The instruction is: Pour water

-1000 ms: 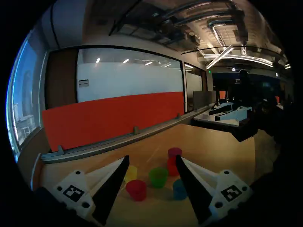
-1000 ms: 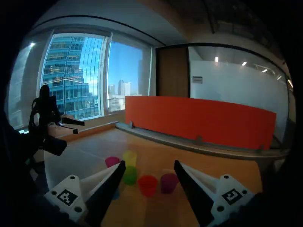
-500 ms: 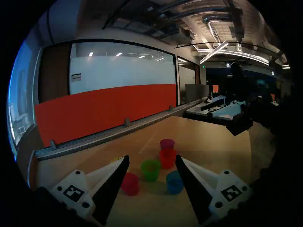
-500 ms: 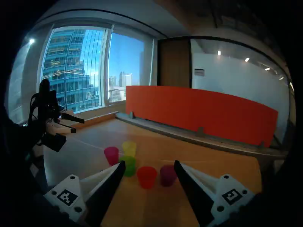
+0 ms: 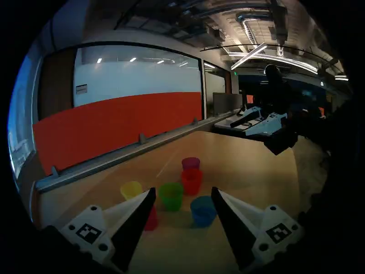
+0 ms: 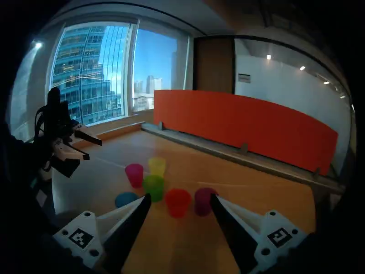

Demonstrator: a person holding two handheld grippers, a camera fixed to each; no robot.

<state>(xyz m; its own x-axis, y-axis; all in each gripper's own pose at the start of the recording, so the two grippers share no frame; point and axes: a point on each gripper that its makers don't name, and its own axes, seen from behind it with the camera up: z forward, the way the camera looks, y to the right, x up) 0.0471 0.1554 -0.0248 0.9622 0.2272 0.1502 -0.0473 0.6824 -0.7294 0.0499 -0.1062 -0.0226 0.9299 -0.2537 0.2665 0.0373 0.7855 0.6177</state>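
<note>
Low in the left gripper view, the left gripper (image 5: 182, 189) hangs wide and empty over the cups (image 5: 191, 180): yellow cup (image 5: 131, 189) at left, green cup (image 5: 171, 196), then blue cup (image 5: 203, 211), all on the table (image 5: 255, 173). The right gripper (image 6: 179, 197) gapes empty too, with the red cup (image 6: 178, 202) just beyond its fingers. This looks like the approach. Next, one gripper must settle around a cup's wall.

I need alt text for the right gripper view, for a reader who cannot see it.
The open right claw points at a pink cup, yellow cup, green cup, red cup, purple cup and blue cup on a wooden table. The left claw is at the left, before tall windows.
</note>
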